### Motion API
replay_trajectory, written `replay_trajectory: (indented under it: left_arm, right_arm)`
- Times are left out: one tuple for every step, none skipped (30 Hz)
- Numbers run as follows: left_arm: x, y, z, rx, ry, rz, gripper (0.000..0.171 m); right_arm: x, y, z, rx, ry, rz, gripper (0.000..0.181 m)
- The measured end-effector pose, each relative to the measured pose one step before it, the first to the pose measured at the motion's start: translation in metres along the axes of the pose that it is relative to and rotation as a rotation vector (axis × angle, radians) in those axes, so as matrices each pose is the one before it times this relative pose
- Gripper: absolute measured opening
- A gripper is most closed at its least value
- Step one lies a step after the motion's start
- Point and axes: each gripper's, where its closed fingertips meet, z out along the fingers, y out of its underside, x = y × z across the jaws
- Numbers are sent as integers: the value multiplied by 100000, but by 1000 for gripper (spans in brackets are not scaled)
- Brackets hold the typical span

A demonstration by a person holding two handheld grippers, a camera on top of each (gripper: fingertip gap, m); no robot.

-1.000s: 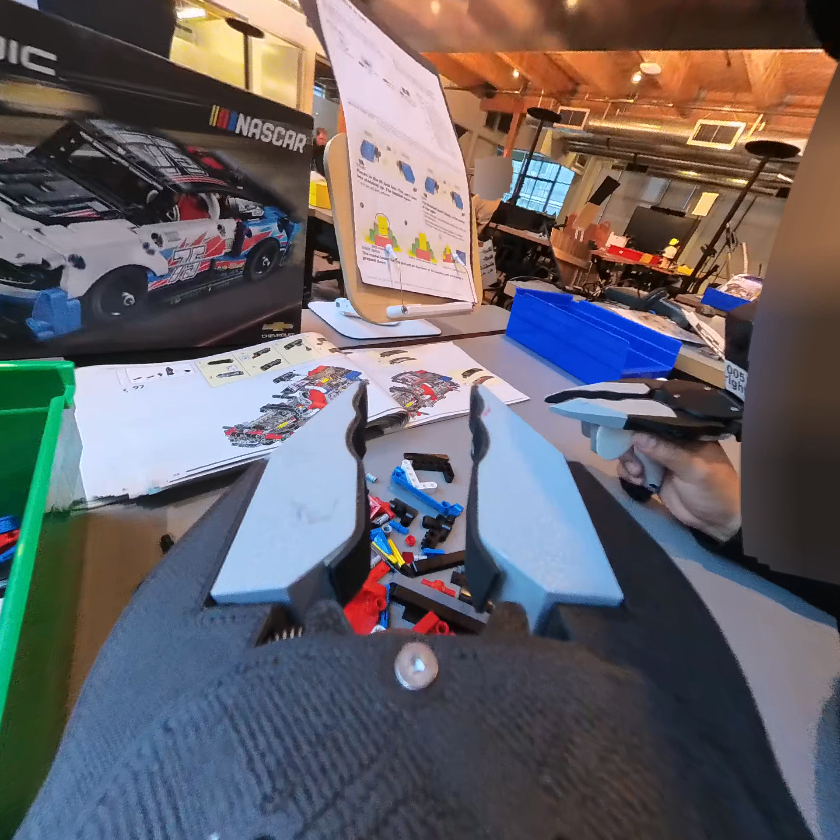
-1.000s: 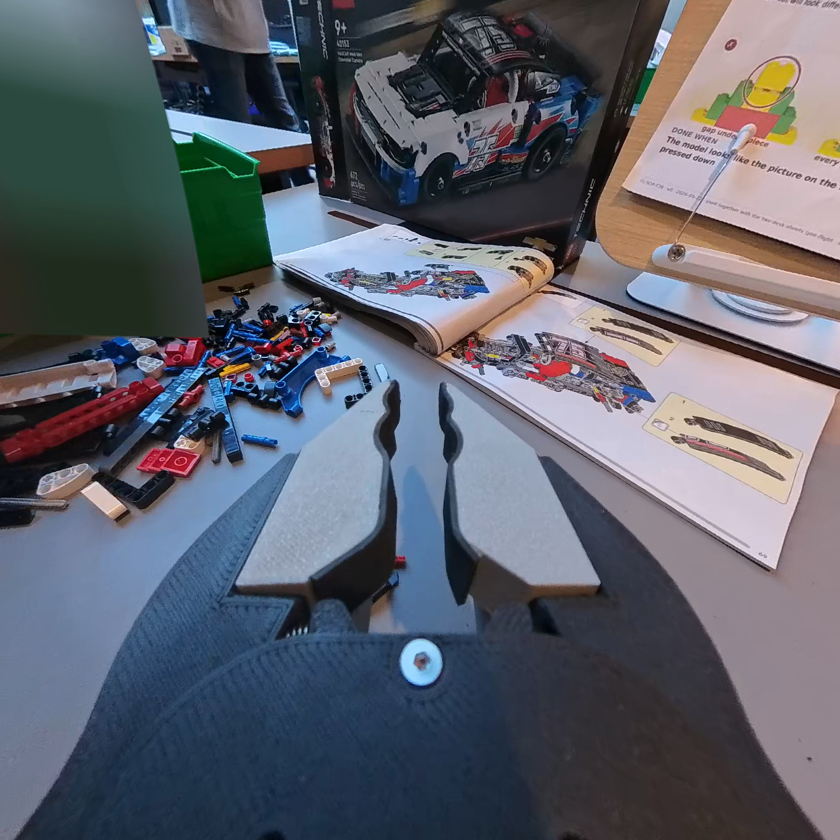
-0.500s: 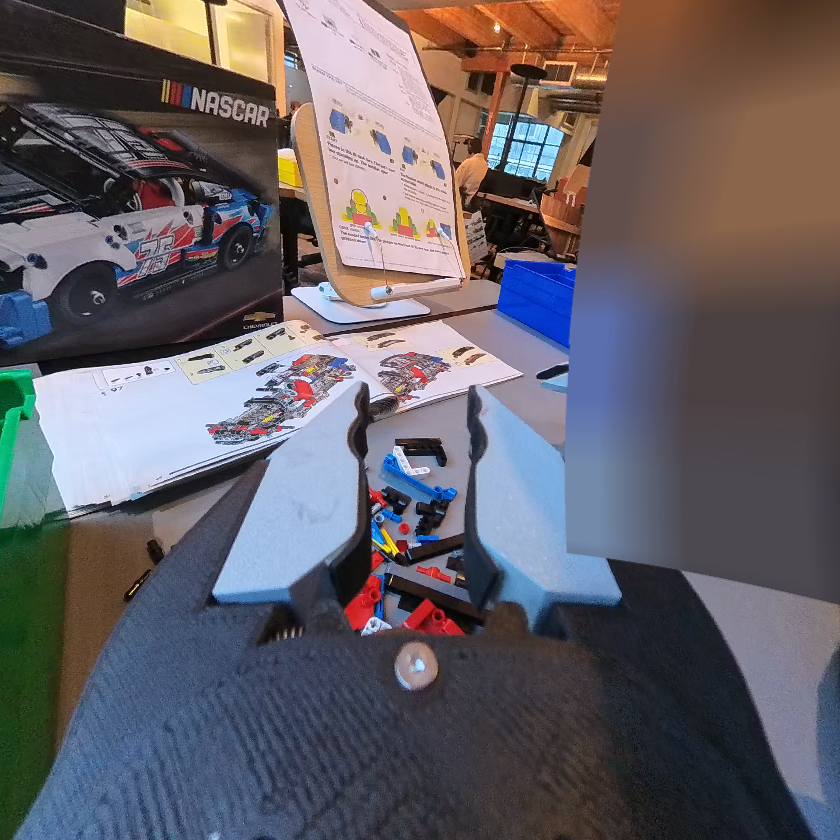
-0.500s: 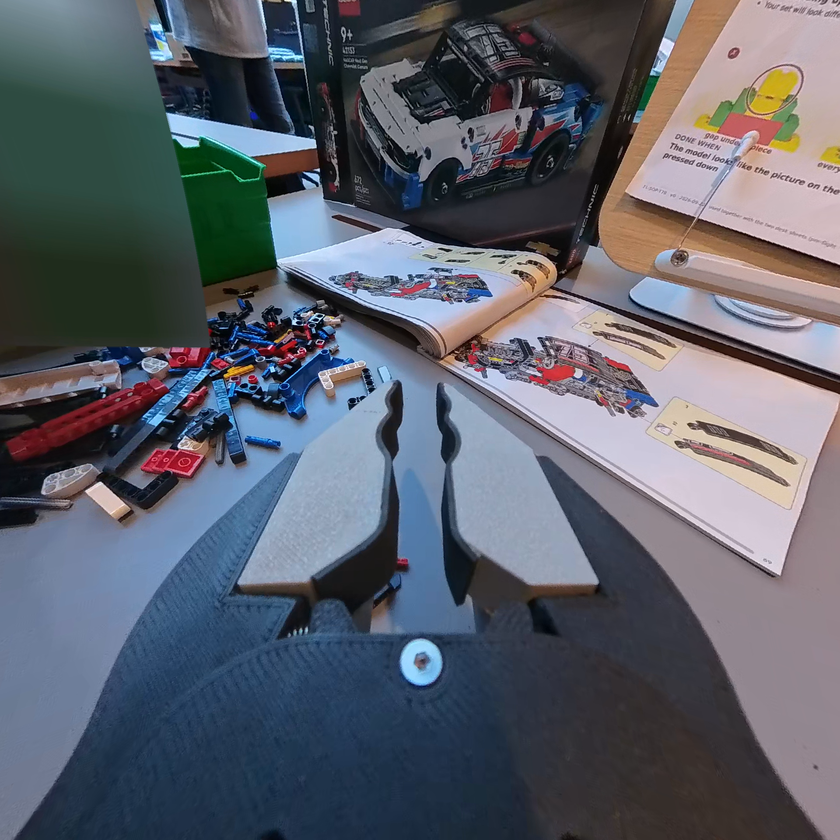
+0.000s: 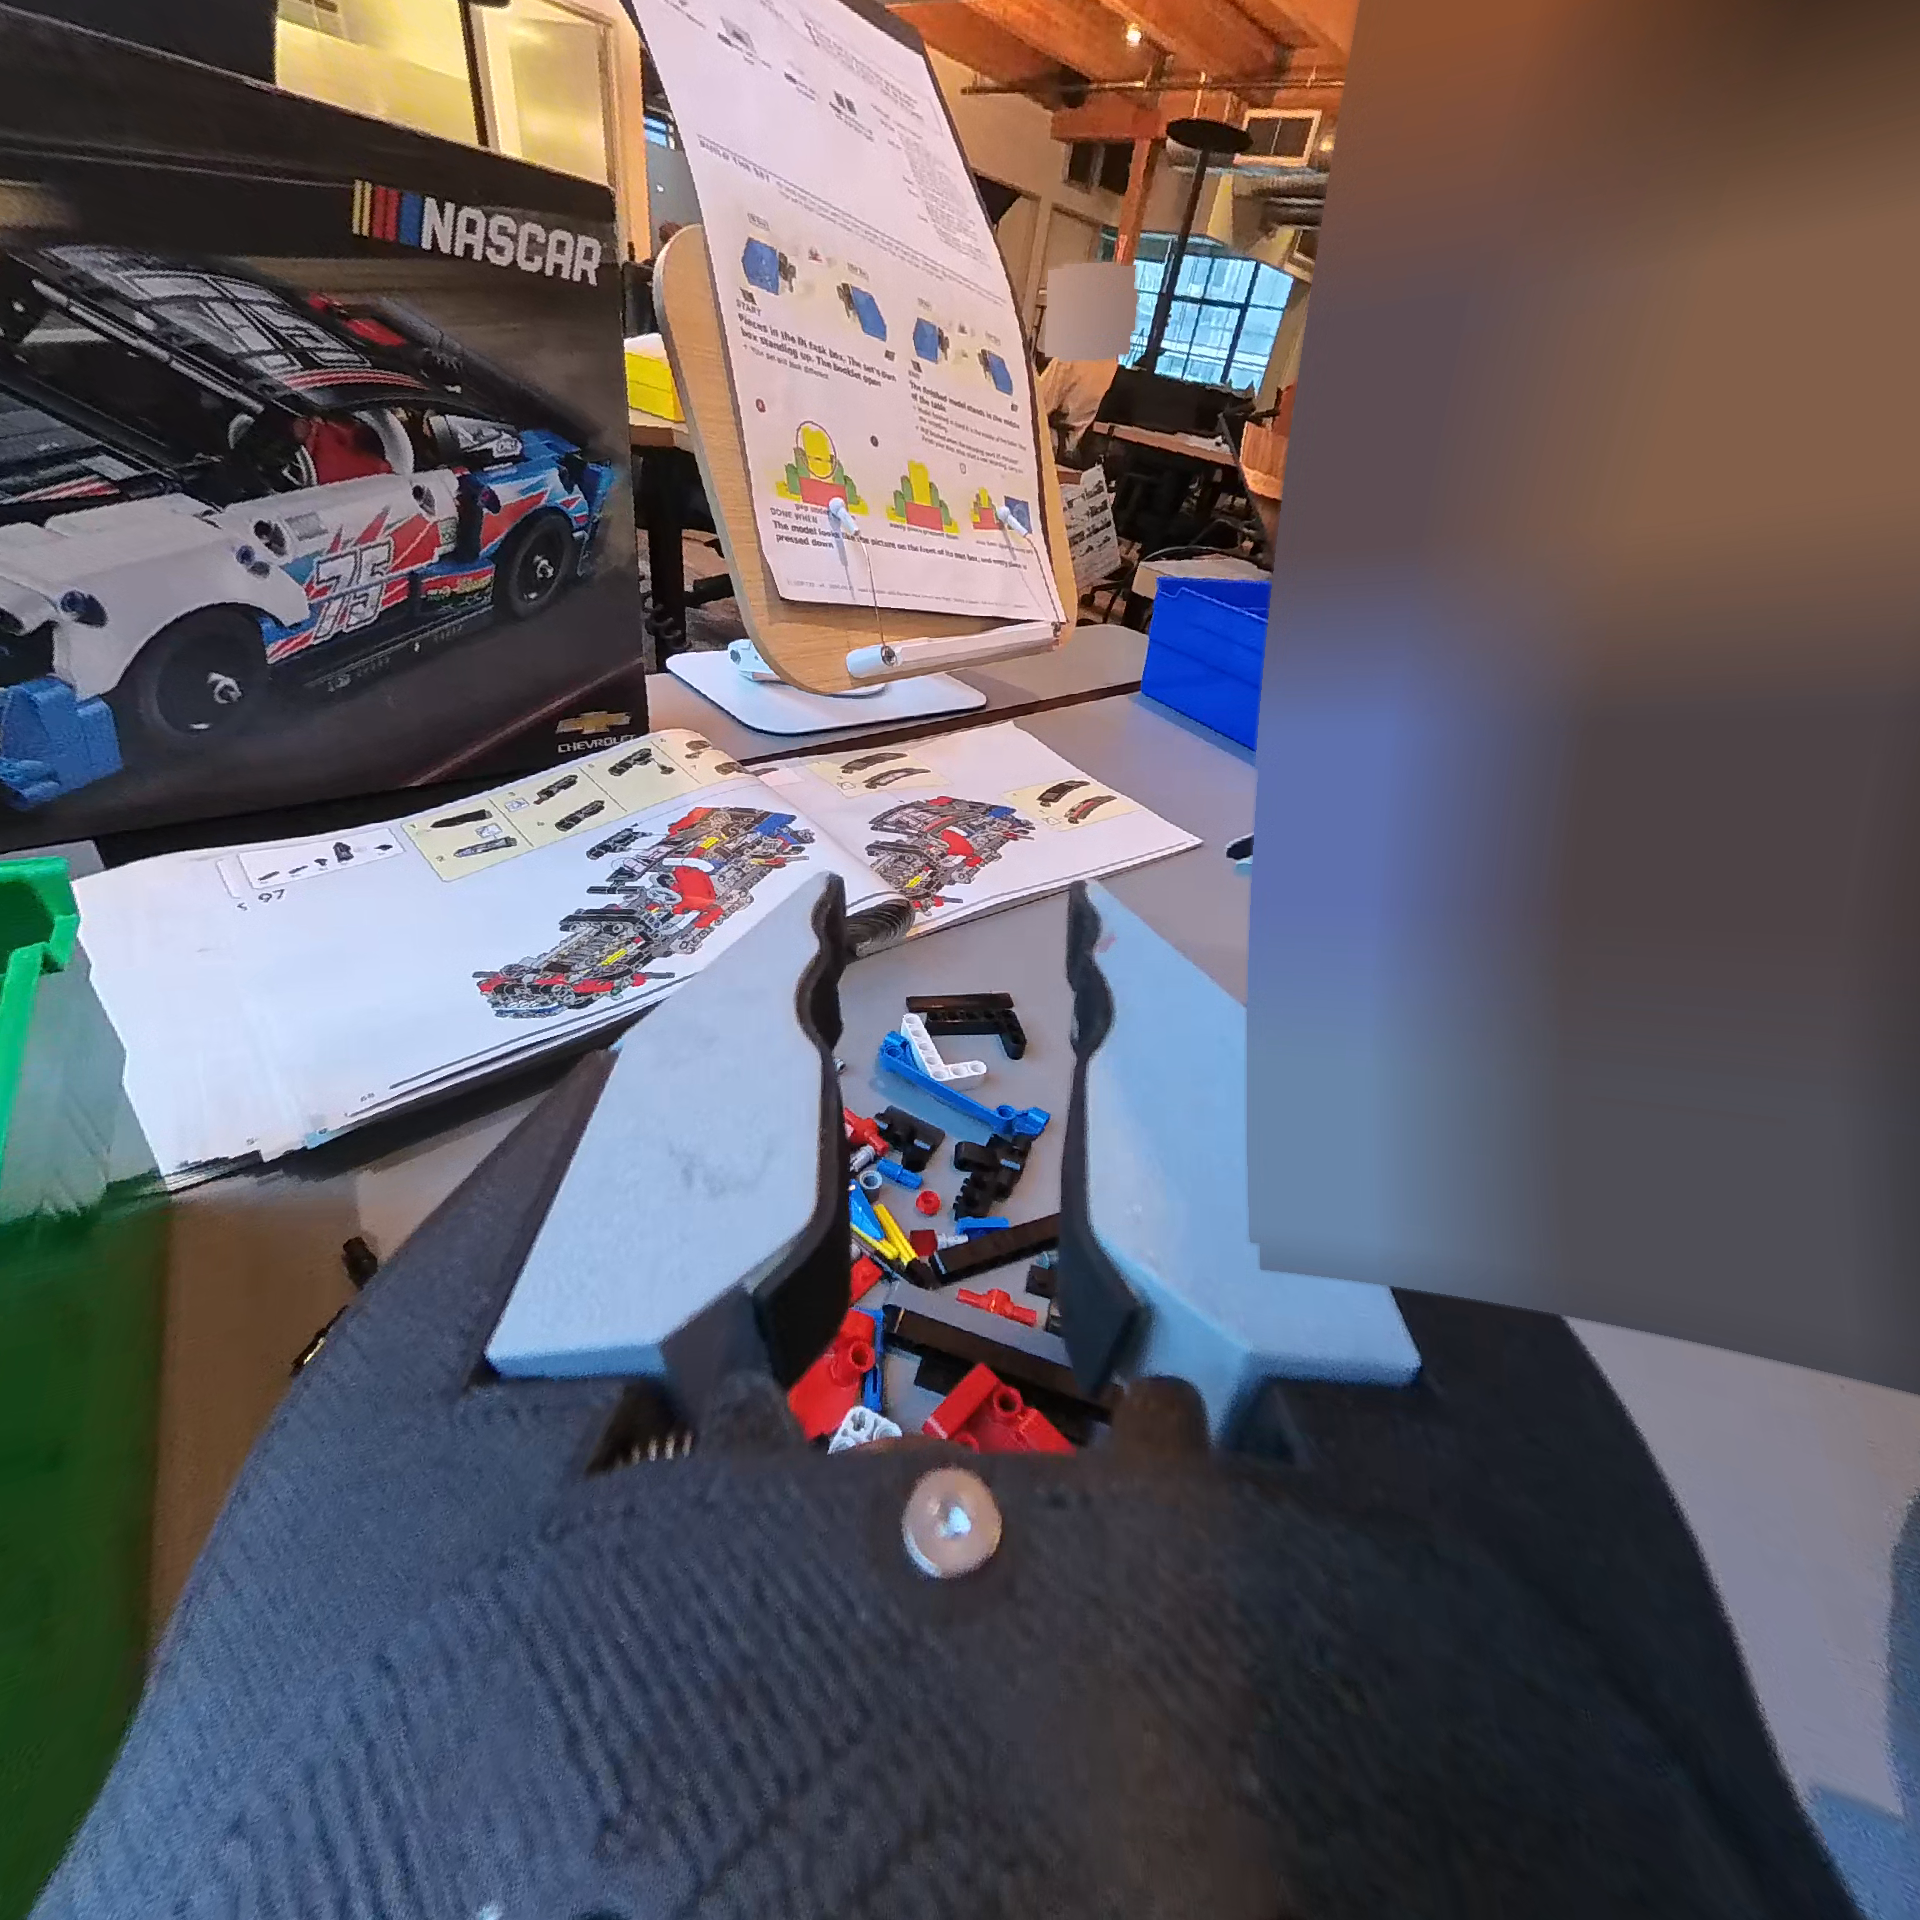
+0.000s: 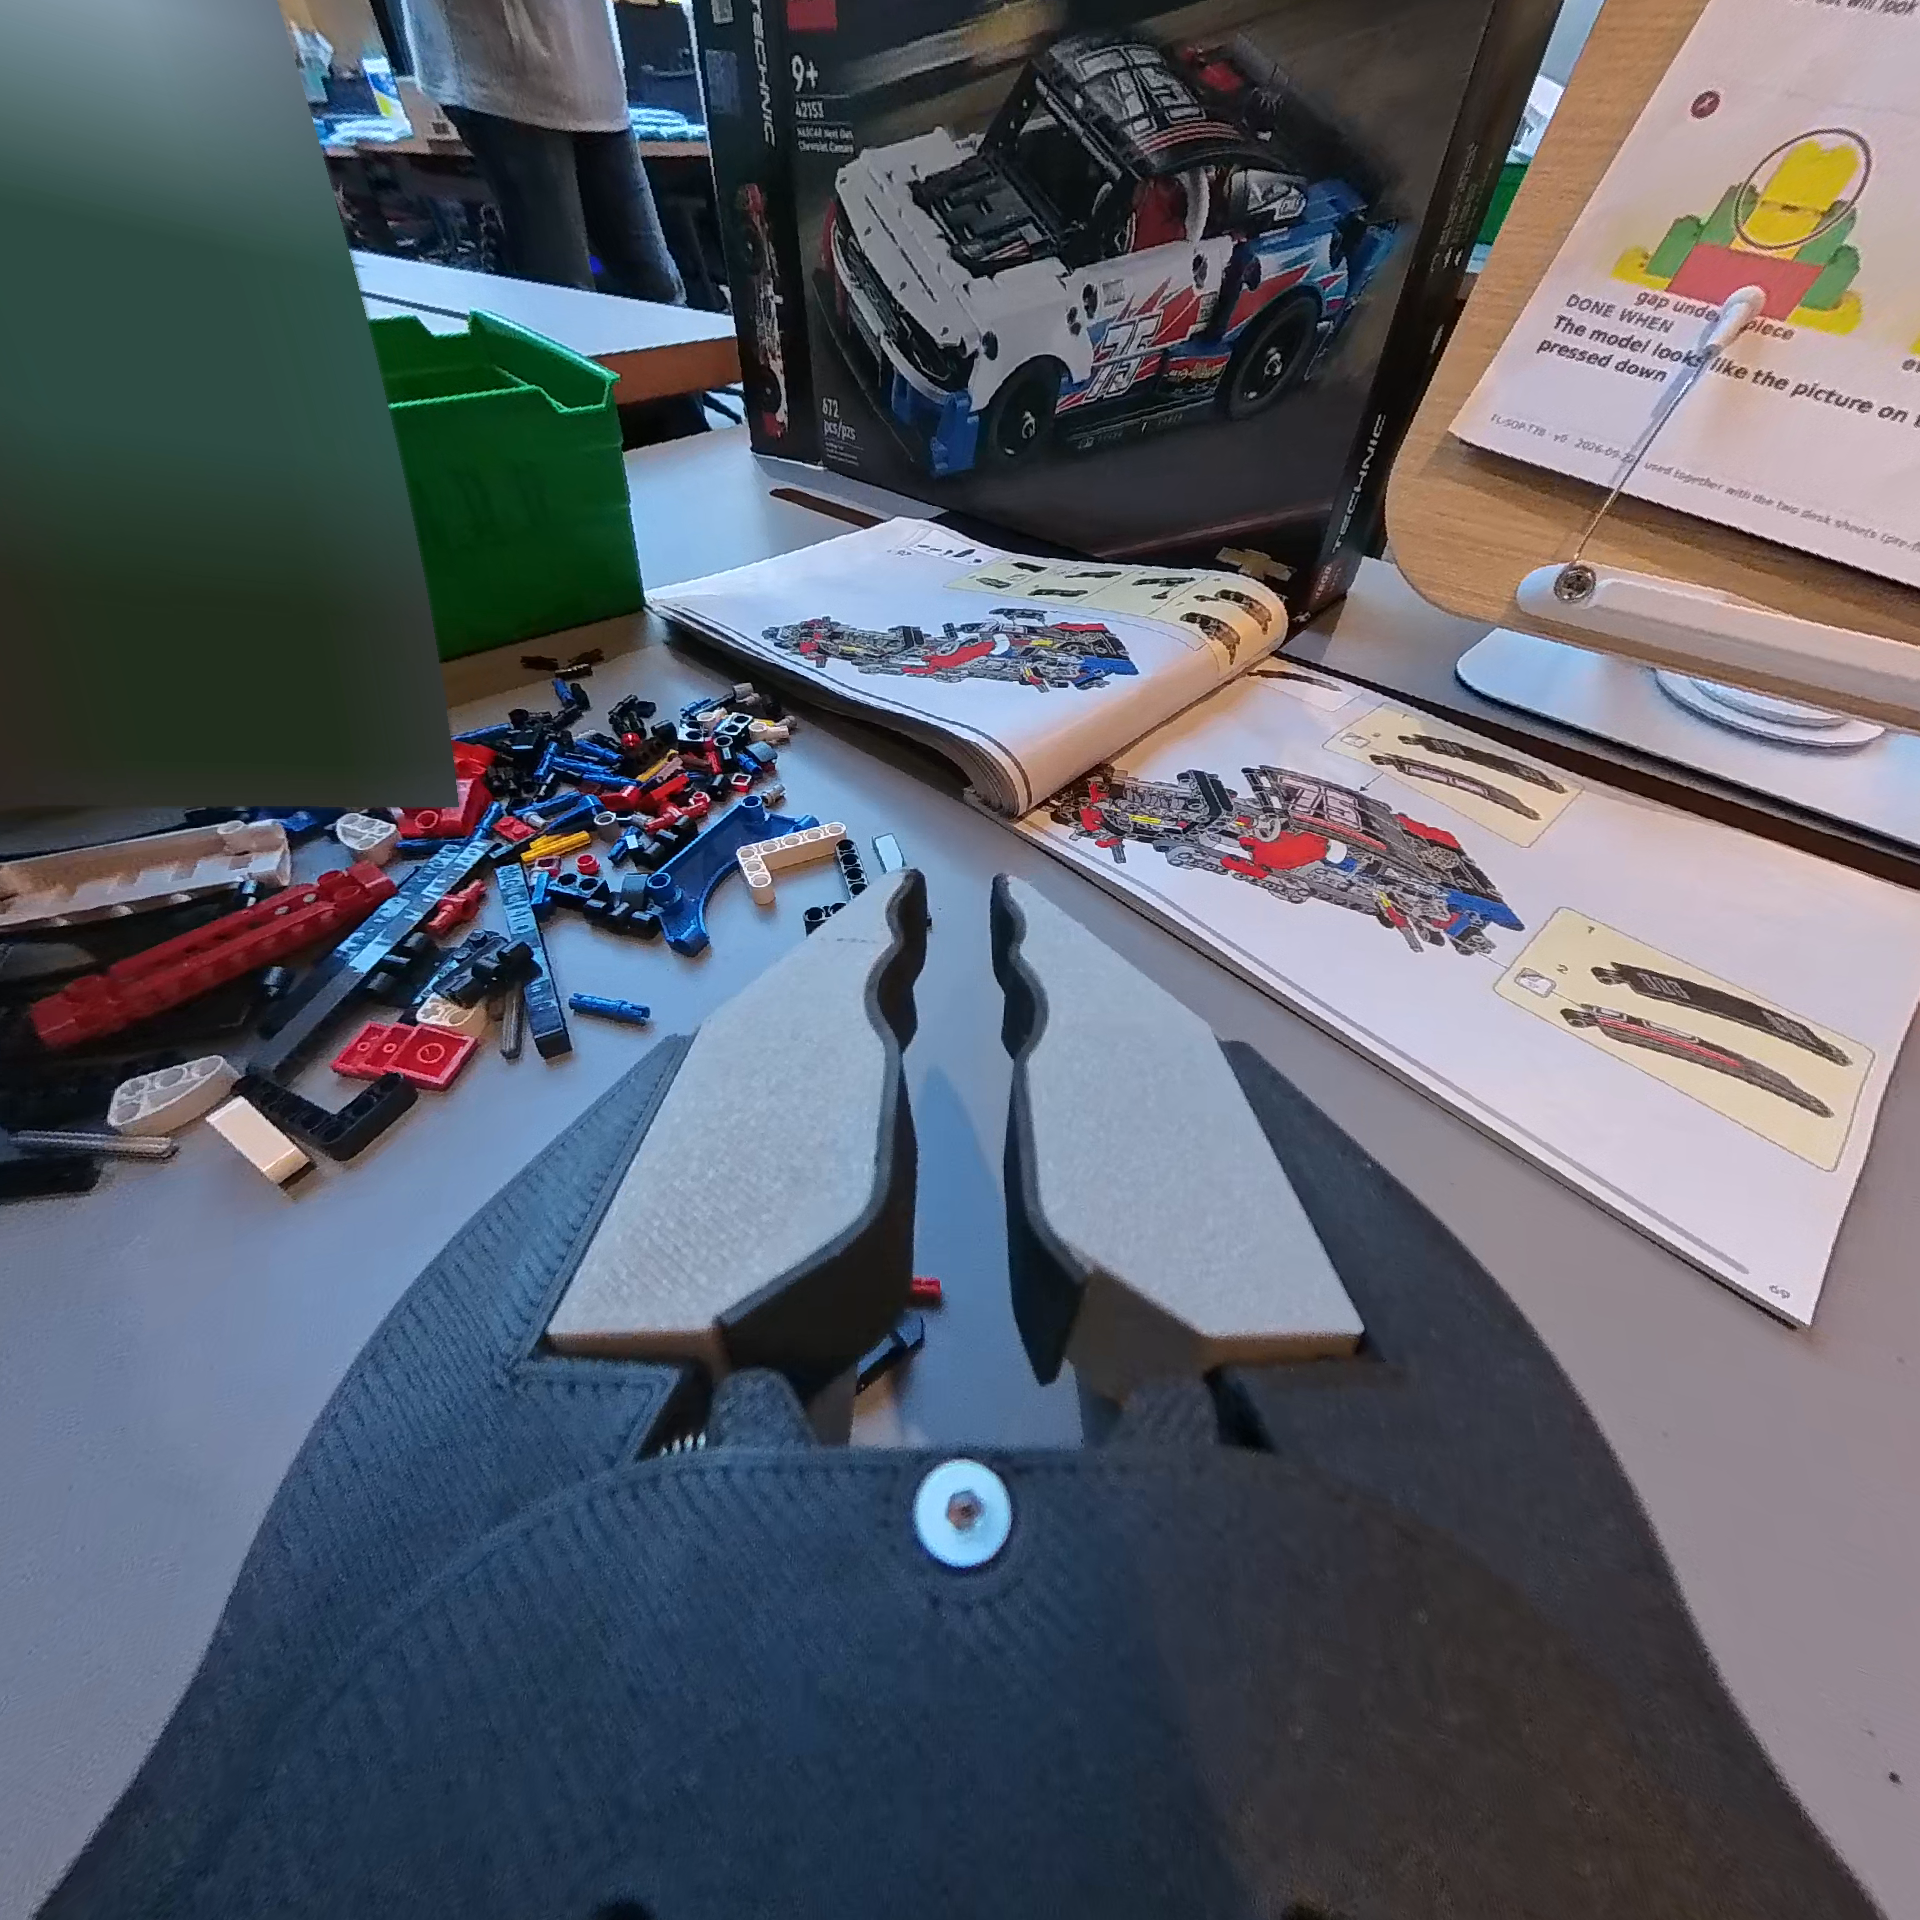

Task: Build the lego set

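Two grippers, left gripper (image 5: 948, 925) and right gripper (image 6: 958, 904) (jaws apart, empty), above loose pieces (image 6: 582, 831).

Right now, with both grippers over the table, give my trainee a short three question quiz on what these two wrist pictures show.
1. True or false: the left gripper is shut on a red brick.
2. Multiple choice: the open instruction booklet lies where? A) inside the green bin B) flat on the table in front of the set's box C) on the wooden document stand.
3. Fill in: the white L-shaped piece lies against a curved ____ piece at the edge of the pile of loose pieces.

Key: 1 false, its jaws are apart and hold nothing; 2 B; 3 blue.
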Motion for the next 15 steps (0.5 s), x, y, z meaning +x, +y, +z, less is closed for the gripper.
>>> replay_trajectory:
  left_arm:
    - [14,12,-1,-79,63,51,39]
    - [29,39,16,-184,65,114,39]
    - [7,52,23,-280,-58,228,39]
    - [-18,33,27,-222,-225,275,39]
    - [-24,16,-5,-90,-218,220,39]
    - [-34,-2,-13,14,-182,65,39]
    - [-40,-41,-31,221,-152,-2,39]
    - [-42,-61,-48,309,-209,-49,39]
    - [-112,-77,-67,361,-692,16,39]
    - [-169,-145,-113,848,-1217,412,39]
    - [-189,-216,-142,1166,-1386,592,39]
    - [-240,-327,-212,1744,-1718,487,39]
    - [-194,-520,-264,2955,-1408,381,39]
    - [-168,-680,-271,3889,-1219,-176,39]
    - [-235,-687,-205,4097,-1695,-193,39]
  right_arm:
    - [2,-20,-24,121,-6,67,8]
    - [-25,-28,-32,197,-148,135,8]
    - [-46,-29,-5,242,-284,118,8]
    - [-48,-23,7,173,-270,20,8]
    - [-43,-3,19,-9,-174,-85,7]
    - [-28,16,23,-90,-59,-140,7]
    - [-20,16,16,-76,-41,-151,7]
    - [-29,6,14,-73,-71,-83,7]
    - [-22,15,7,-47,-124,-7,7]
    - [-17,-1,-2,15,-200,45,7]
    - [-48,-33,-17,128,-313,96,6]
    - [-32,-36,-26,250,-337,159,5]
    - [0,-40,-27,199,-127,237,5]
    - [13,1,-21,23,-47,258,4]
    - [4,12,-15,-74,-126,275,4]
